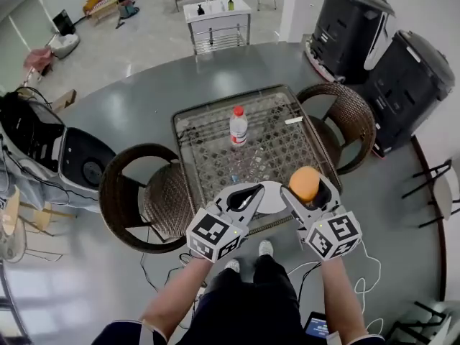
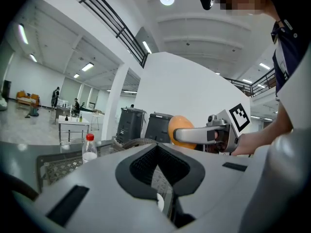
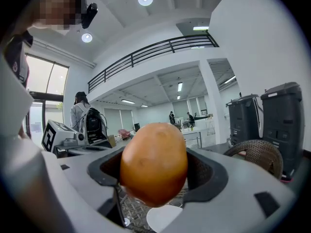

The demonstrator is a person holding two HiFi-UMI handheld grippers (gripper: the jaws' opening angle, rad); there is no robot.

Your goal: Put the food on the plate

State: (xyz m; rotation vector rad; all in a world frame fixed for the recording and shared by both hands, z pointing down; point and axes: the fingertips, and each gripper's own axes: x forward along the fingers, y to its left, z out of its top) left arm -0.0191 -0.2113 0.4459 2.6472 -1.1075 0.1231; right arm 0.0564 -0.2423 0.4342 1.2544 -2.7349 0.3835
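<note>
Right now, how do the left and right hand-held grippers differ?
The right hand-held gripper is clamped wide on an orange egg-shaped food; the left hand-held gripper is shut and empty. In the head view, the left one overlaps the white plate's left edge and the right one its right edge. Both point across the glass table.

No legible writing, brand or number in any view.
Only black-and-white square marker patterns show, on the cubes of the left gripper (image 1: 250, 191) and right gripper (image 1: 306, 180); the label on the bottle (image 1: 238, 126) is too small to read.
</note>
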